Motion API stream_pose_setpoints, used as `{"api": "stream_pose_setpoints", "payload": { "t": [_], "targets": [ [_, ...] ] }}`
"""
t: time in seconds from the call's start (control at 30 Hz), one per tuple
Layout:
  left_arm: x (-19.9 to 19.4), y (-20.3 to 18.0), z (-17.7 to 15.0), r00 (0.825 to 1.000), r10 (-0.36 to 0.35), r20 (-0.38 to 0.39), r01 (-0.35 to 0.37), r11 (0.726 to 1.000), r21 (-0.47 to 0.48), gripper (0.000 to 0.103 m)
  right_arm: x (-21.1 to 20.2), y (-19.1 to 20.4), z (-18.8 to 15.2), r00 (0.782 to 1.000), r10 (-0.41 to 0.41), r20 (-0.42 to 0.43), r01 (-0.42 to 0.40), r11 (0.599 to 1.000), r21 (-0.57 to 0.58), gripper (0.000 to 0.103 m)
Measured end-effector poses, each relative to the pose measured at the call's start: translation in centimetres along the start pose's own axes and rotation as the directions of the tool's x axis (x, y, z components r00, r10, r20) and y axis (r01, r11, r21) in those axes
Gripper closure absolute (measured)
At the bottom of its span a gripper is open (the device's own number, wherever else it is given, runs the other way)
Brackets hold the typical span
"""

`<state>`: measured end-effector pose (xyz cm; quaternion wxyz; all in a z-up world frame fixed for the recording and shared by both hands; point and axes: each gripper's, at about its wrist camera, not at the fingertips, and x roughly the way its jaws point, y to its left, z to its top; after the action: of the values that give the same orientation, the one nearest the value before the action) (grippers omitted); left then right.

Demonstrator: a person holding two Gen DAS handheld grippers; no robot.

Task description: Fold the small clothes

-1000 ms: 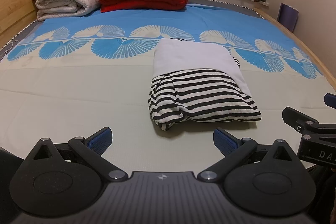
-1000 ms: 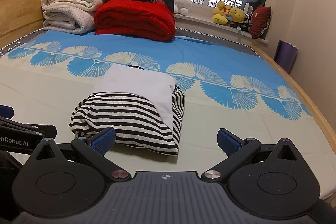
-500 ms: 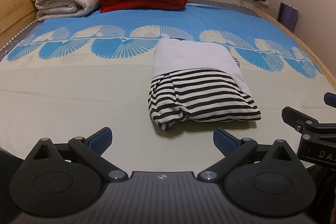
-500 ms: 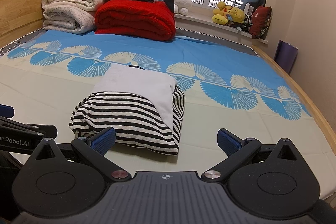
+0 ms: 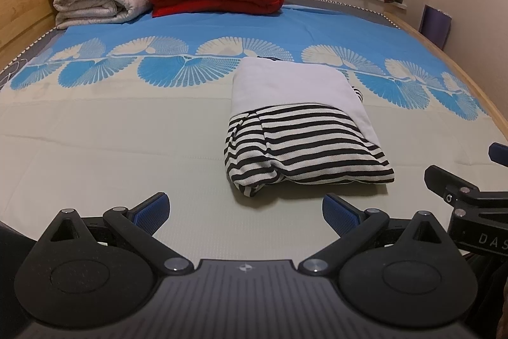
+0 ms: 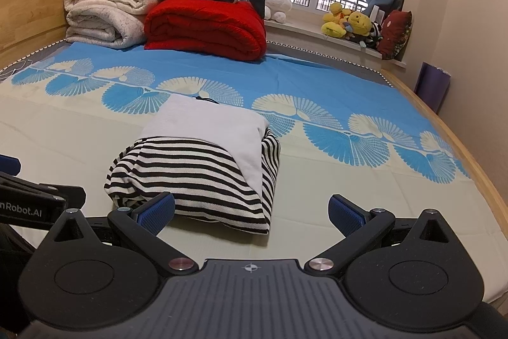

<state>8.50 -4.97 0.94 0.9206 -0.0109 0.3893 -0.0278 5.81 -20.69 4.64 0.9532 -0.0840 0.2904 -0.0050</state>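
On the bed sheet, landmark: folded garment (image 5: 301,129), a compact bundle, white panel on top, black-and-white stripes below, lying on the pale part of the bed sheet (image 5: 111,148).
Left gripper (image 5: 244,208): on the near side of the garment, jaws spread wide, holding nothing, clear of the cloth.
Right gripper (image 6: 250,208): also near side, jaws spread, empty; its left pad (image 6: 157,212) sits just before the striped edge, whether touching cannot be told.
Fold state: appears finished or nearly so; the near-left striped corner (image 5: 247,183) bulges loose.
Step in hand (judged): tidy the bundle or release and withdraw.
Method note: if tidying, pinch only the loose corner, tuck it under, press flat; keep the white panel undisturbed.
Risk: dragging a pad across the top could undo the layers.
Beyond the garment: red blanket (image 6: 206,27), cream blankets (image 6: 104,15), plush toys (image 6: 349,24) on the sill.
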Motion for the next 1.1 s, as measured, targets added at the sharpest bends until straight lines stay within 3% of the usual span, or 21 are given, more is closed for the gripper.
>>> {"api": "stream_pose_setpoints", "payload": {
  "t": [1.1],
  "targets": [
    [0.0, 0.2, -0.2, 1.0, -0.012, -0.008, 0.012, 1.0, -0.001, 0.001, -0.2, -1.1, -0.3, 1.0, 0.014, -0.004, -0.014, 1.0, -0.015, 0.001]
  ]
}}
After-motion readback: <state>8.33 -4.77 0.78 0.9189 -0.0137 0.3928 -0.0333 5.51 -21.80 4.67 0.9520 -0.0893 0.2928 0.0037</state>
